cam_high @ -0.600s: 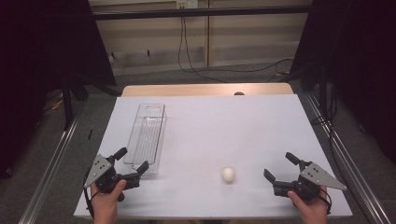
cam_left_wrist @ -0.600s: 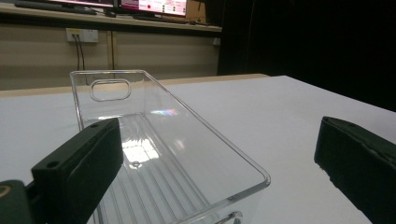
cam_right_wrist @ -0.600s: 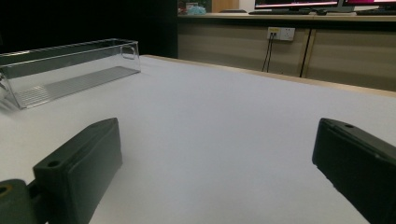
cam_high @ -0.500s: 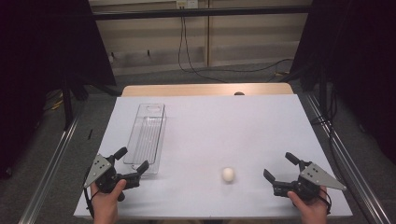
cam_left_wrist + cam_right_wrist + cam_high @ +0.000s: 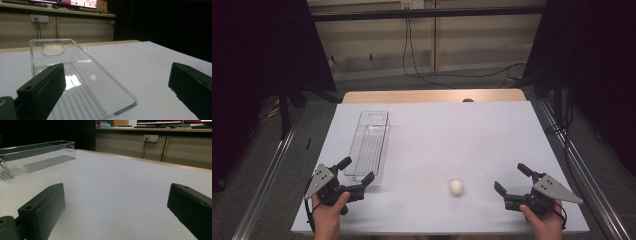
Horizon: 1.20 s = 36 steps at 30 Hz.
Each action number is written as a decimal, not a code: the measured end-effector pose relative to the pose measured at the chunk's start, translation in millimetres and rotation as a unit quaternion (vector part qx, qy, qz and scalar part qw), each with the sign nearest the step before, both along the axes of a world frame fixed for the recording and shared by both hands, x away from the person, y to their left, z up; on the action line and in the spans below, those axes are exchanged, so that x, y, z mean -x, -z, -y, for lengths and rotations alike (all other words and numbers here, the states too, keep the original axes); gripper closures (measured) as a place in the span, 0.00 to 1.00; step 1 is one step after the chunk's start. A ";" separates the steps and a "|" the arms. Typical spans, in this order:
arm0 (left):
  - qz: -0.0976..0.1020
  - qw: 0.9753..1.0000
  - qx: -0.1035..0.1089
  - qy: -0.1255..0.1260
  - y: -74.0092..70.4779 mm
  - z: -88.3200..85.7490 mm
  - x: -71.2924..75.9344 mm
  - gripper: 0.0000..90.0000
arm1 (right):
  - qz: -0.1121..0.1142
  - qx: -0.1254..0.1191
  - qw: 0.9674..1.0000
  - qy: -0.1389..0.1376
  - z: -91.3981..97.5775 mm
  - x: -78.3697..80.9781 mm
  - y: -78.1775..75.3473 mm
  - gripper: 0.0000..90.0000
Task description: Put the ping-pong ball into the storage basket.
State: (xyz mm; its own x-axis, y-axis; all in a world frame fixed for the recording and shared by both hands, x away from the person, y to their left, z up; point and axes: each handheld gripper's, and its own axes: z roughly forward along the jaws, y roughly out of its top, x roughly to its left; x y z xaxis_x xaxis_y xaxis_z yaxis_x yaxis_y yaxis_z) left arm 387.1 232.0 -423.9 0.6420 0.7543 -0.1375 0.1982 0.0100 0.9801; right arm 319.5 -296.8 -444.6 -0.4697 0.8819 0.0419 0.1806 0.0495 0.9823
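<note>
White ball (image 5: pixel 456 186) left of right tool (image 5: pixel 511 184)

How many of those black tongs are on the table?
2. The left tongs sit at the near left, by the clear tray; the right tongs sit at the near right, beyond the white ball.

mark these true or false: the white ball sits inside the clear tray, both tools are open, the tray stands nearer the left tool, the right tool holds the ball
The white ball sits inside the clear tray: false, it lies on the table, apart from the tray.
Both tools are open: true; the left tool and the right tool both have their jaws spread.
The tray stands nearer the left tool: true.
The right tool holds the ball: false, nothing is between its jaws; the ball lies to that tool's left.
</note>
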 end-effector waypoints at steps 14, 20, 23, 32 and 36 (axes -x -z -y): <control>0.003 1.000 -0.008 0.011 -3.7 8.7 -0.6 0.01 | 0.000 -0.003 1.000 -0.002 -0.6 -0.5 0.1 0.01; 0.004 1.000 -0.008 0.014 -5.7 13.8 -0.1 0.01 | 0.001 -0.002 1.000 -0.003 -1.4 -1.1 0.2 0.01; 0.004 1.000 -0.011 0.013 -7.2 15.6 -0.3 0.01 | 0.002 0.001 1.000 -0.004 -1.3 -1.5 0.2 0.01; 0.004 1.000 -0.010 0.024 -9.2 23.7 -0.8 0.01 | 0.001 0.001 1.000 -0.007 -1.6 -1.1 -0.1 0.01; 0.005 1.000 -0.008 0.028 -9.8 27.4 -1.3 0.01 | 0.002 -0.002 1.000 -0.002 -1.8 -1.4 -0.2 0.02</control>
